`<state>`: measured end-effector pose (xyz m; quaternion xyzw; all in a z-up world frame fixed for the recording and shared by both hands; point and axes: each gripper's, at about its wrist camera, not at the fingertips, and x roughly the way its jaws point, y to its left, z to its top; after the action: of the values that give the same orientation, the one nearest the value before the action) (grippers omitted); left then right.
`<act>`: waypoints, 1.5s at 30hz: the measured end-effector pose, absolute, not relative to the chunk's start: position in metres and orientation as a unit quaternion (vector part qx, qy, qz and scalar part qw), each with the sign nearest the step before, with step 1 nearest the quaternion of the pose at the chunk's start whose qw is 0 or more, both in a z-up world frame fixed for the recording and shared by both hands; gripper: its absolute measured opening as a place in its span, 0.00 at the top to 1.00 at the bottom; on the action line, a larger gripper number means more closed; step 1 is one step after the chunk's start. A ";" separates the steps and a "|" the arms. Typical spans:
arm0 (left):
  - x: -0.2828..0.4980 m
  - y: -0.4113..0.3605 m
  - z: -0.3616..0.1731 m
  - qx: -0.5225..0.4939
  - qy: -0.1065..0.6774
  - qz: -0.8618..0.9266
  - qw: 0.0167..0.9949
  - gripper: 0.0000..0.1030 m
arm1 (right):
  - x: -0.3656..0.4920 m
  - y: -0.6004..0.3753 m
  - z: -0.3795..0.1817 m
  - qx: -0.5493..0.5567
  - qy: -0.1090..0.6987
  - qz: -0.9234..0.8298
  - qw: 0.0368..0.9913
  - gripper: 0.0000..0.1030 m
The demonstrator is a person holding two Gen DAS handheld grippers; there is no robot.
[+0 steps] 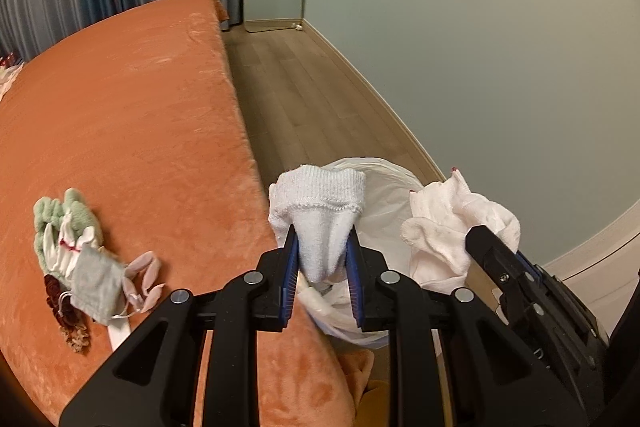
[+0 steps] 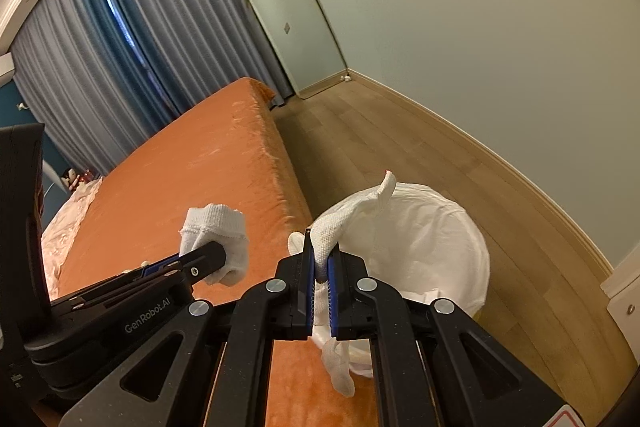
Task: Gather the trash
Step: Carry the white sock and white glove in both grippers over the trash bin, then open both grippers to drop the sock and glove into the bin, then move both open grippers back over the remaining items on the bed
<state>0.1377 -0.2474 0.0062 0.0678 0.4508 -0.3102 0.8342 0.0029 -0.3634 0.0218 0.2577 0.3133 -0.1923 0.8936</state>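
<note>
My left gripper (image 1: 322,235) is shut on a white ribbed sock (image 1: 320,211), held at the bed's edge just above the white-lined trash bin (image 1: 384,179). My right gripper (image 2: 322,247) is shut on a crumpled white sock (image 2: 344,215) and holds it beside the bin (image 2: 432,239). In the left wrist view the right gripper (image 1: 500,255) shows at the right with its white sock (image 1: 452,227). In the right wrist view the left gripper (image 2: 208,259) shows at the left with its sock (image 2: 216,227).
The orange bed (image 1: 132,115) holds a pile of small cloth items (image 1: 80,255) at its left: green, grey, pink and dark red pieces. Wooden floor (image 1: 304,91) runs between bed and pale wall. A mirror (image 2: 288,19) leans in the far corner by the curtains.
</note>
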 end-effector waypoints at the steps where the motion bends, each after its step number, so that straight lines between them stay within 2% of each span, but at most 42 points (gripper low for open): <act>1: 0.137 -0.255 0.005 0.070 0.452 -0.316 0.831 0.80 | 0.001 -0.369 0.020 0.260 0.314 -0.196 0.892 0.95; 9: 0.133 -0.293 0.003 0.075 0.447 -0.349 0.820 0.74 | -0.005 -0.395 0.008 0.271 0.319 -0.217 0.882 0.95; 11: 0.133 -0.298 0.003 0.075 0.445 -0.346 0.822 0.63 | -0.005 -0.399 0.006 0.273 0.320 -0.220 0.880 0.95; 12: 0.134 -0.299 0.003 0.072 0.444 -0.343 0.825 0.52 | -0.004 -0.401 0.004 0.274 0.321 -0.220 0.879 0.95; 13: 0.135 -0.299 0.003 0.068 0.442 -0.337 0.829 0.46 | -0.002 -0.402 0.003 0.274 0.323 -0.221 0.879 0.95; 18: 0.143 -0.294 0.000 0.062 0.446 -0.319 0.834 0.45 | 0.001 -0.403 0.000 0.271 0.328 -0.220 0.878 0.94; 22: 0.151 -0.282 -0.002 0.054 0.449 -0.302 0.839 0.45 | 0.002 -0.398 0.001 0.269 0.331 -0.219 0.878 0.87; 24: 0.152 -0.277 -0.001 0.052 0.448 -0.296 0.842 0.45 | 0.005 -0.396 0.001 0.265 0.333 -0.218 0.878 0.83; 26: 0.155 -0.271 -0.001 0.048 0.449 -0.290 0.844 0.45 | 0.008 -0.395 0.000 0.262 0.333 -0.217 0.879 0.68; 28: 0.157 -0.265 0.000 0.044 0.450 -0.285 0.845 0.45 | 0.010 -0.389 0.003 0.254 0.331 -0.220 0.882 0.61; 33: 0.162 -0.250 0.002 0.035 0.449 -0.276 0.849 0.45 | 0.010 -0.382 0.007 0.250 0.331 -0.216 0.884 0.58; 35: 0.163 -0.243 0.003 0.031 0.448 -0.274 0.851 0.45 | 0.010 -0.378 0.009 0.247 0.331 -0.215 0.885 0.54; 45: 0.164 -0.198 0.008 0.013 0.446 -0.252 0.859 0.44 | 0.016 -0.343 0.016 0.228 0.338 -0.195 0.892 0.48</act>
<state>0.1642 -0.1984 0.0080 0.0127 0.4460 -0.2518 0.8588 0.0156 -0.3430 0.0165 0.2285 0.3379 -0.1950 0.8920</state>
